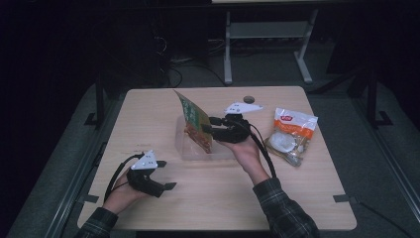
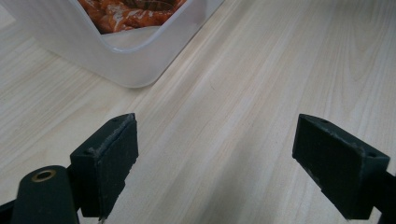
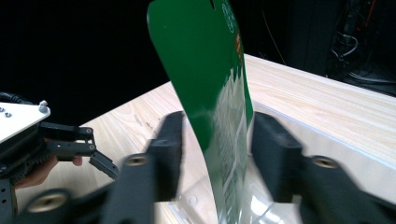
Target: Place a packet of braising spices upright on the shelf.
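Pale wood-grain desk [image 1: 218, 198] in a dark room, metal frame legs beyond its far edge.

Right hand-held gripper [image 1: 210, 127]: held level over mid-desk; jaws apart, one on each side of the green snack packet [image 1: 194, 121], pads clear of the film. Packet stands upright on its edge inside the clear plastic container [image 1: 184, 148].

Left hand-held gripper [image 1: 168, 186]: low at the near left of the desk, jaws wide apart, nothing between them, well apart from the container.

Other items: orange-and-white bag [image 1: 290, 135] lying flat to the right of the right hand; small dark round spot on the desk near the far edge.

View notes: the right gripper view gives the packet's glossy green back [image 3: 205, 84] between blurred jaws, with the left hand-held gripper [image 3: 105, 165] farther off. The left gripper view gives a rounded container corner [image 2: 135, 70] with the packet's red print inside.
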